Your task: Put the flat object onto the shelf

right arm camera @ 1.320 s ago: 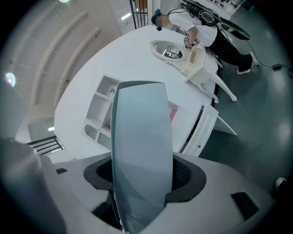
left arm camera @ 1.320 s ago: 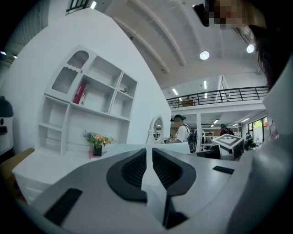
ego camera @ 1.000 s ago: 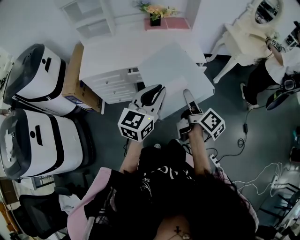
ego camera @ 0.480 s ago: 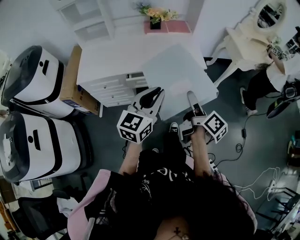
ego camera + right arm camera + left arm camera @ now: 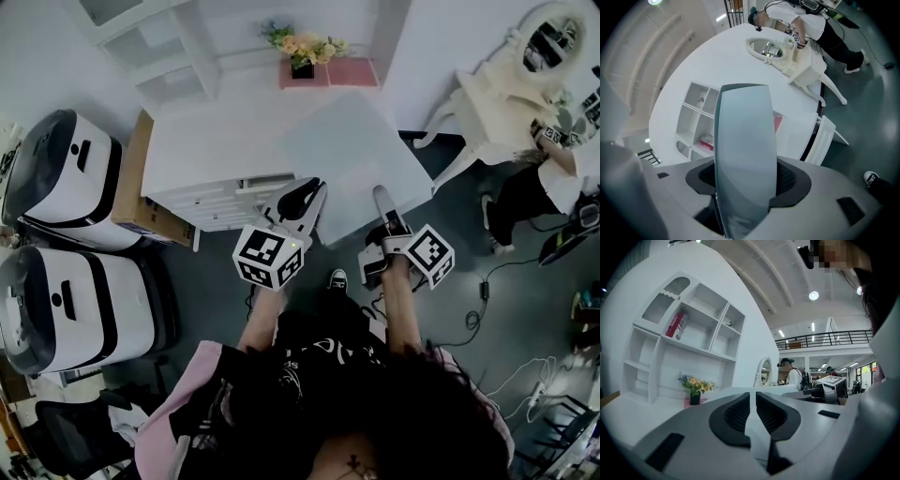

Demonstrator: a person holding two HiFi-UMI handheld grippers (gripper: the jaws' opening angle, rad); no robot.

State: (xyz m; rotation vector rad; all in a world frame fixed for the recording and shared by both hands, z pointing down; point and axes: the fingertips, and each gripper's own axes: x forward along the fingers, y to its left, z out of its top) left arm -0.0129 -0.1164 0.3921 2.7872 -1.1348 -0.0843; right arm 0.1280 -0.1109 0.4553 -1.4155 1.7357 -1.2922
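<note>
Head view: flat white panel (image 5: 361,150) is held level over the right part of the white desk (image 5: 211,141), its near edge gripped by the left gripper (image 5: 316,190) and the right gripper (image 5: 381,197) side by side. Against a second ago, the desk front sits closer to both grippers and the panel overlaps more of the desk top. Both grips are unchanged. The shelf unit (image 5: 150,37) stands behind the desk, with flowers (image 5: 302,45) at the desk's back edge. A cardboard box (image 5: 136,178) leans on the desk's left side. A shoe (image 5: 338,278) now shows on the floor in front of the desk. Left gripper view: left gripper (image 5: 751,401) jaws are closed almost together, the panel's thin edge (image 5: 757,437) pinched between the ribbed pads. Shelf unit (image 5: 684,343) rises behind the desk, and the flowers (image 5: 696,386) are at its foot. Right gripper view: right gripper (image 5: 745,178) jaws are clamped on the panel (image 5: 743,140), which fills the gap and reaches out toward the shelf unit (image 5: 701,122) behind the desk.
</note>
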